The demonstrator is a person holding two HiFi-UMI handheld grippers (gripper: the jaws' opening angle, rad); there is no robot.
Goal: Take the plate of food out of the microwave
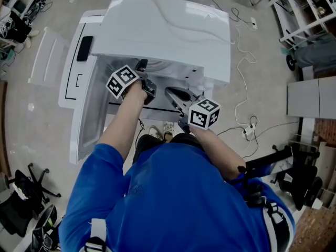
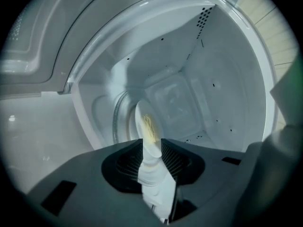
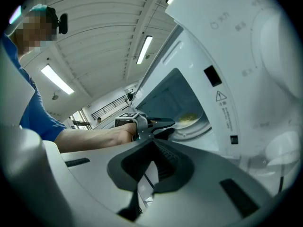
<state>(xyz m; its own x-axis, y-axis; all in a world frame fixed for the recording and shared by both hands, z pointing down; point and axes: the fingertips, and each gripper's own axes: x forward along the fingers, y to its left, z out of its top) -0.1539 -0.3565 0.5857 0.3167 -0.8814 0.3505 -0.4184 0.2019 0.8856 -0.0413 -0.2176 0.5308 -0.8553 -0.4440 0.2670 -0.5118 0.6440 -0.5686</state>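
Nearest to us, both forearms reach forward from the blue sleeves. The right arm is bent and its right gripper (image 1: 173,93) hangs short of the opening, pointed slightly downward toward it. Its jaws are a little apart with nothing between them. The left forearm is stretched further, so the left gripper (image 2: 151,143) is the nearer one to the job, with its tip at the mouth of the microwave (image 1: 168,30), whose door (image 1: 79,88) is swung out to the left.

The left jaws stand apart, and the near rim of the plate (image 2: 141,112) sits right at their tips, in the gap. We cannot see the pads pressing on it, so we judge it not yet gripped. The plate lies straight ahead of that gripper, inside the oven on its round turntable, with a small heap of yellow food (image 2: 149,127) on it. From the right gripper view, the left jaws seem to stand one above and one below the rim. Beyond the plate is the pale back wall (image 2: 175,98).
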